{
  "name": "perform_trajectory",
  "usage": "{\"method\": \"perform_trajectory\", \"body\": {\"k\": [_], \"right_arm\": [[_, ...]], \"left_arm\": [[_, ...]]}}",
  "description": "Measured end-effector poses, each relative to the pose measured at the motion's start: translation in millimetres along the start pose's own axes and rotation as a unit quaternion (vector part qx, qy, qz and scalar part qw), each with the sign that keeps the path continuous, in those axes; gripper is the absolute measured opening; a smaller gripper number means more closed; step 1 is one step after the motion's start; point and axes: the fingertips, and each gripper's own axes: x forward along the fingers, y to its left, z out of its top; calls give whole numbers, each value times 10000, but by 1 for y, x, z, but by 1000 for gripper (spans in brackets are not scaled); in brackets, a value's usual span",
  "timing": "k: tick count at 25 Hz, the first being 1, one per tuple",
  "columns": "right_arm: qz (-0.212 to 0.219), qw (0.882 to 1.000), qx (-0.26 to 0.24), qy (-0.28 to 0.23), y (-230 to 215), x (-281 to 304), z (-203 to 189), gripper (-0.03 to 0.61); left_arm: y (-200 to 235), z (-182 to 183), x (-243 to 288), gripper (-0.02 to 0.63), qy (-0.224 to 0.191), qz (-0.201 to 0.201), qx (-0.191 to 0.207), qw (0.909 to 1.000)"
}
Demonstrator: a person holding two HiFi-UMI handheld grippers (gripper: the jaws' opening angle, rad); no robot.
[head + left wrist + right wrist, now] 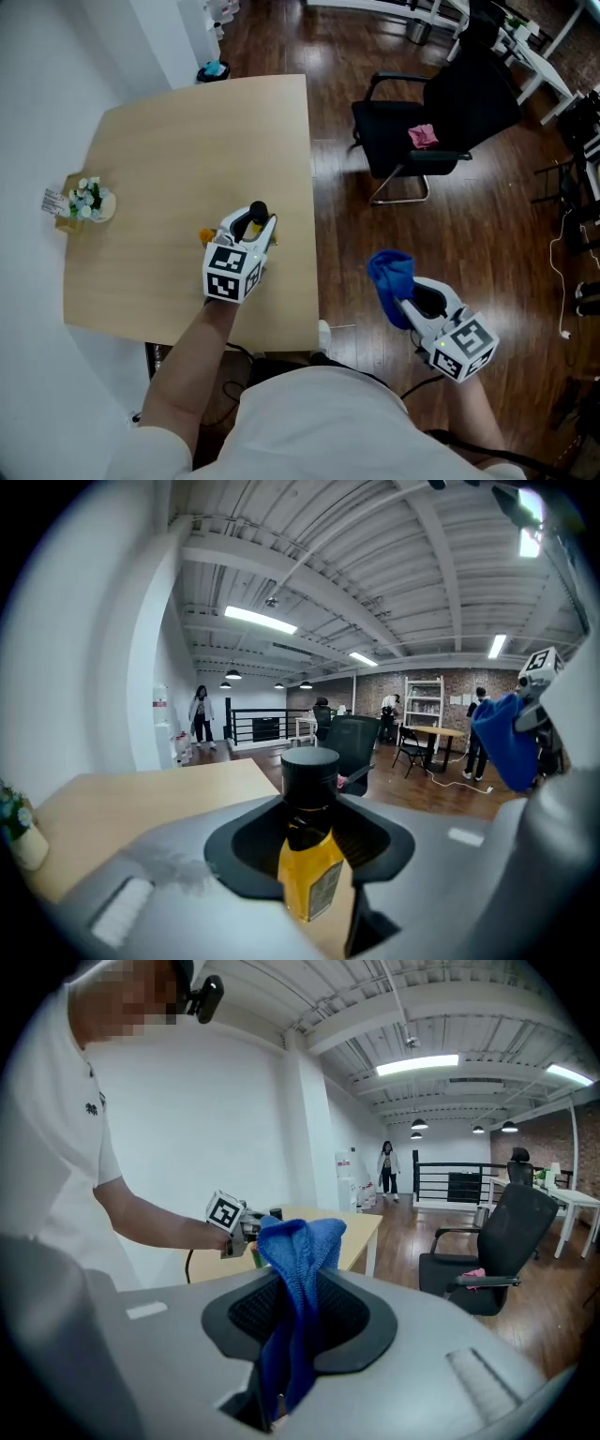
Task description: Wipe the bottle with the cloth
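White-shirted person's left tool [255, 217] clamps yellow bottle [309, 860], black cap up, label print too small to read. Right tool [401, 298] pinches blue cloth [295, 1269], well right of left tool, past counter [169, 159] edge, over bare wood floor [375, 234]. Black chair [441, 112] beyond right tool. Flower pot [86, 200] far left of left tool.
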Motion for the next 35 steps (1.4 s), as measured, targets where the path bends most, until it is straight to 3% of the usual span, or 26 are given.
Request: {"method": "perform_trajectory", "body": {"k": [5, 13, 24, 27, 35], "right_arm": [[-48, 9999, 16, 156, -9, -10, -9, 89], [51, 9997, -28, 221, -16, -7, -10, 91], [301, 9994, -118, 129, -8, 7, -1, 90], [381, 9991, -168, 73, -4, 10, 2, 91], [744, 9968, -212, -222, 13, 17, 9, 91]], "left_arm": [[6, -27, 21, 152, -12, 261, 53, 9996], [6, -47, 24, 152, 16, 295, -65, 9995], [4, -50, 21, 160, 43, 295, -91, 9995], [2, -46, 15, 189, 47, 275, -35, 9996], [1, -37, -49, 189, -10, 610, 9, 9981]]}}
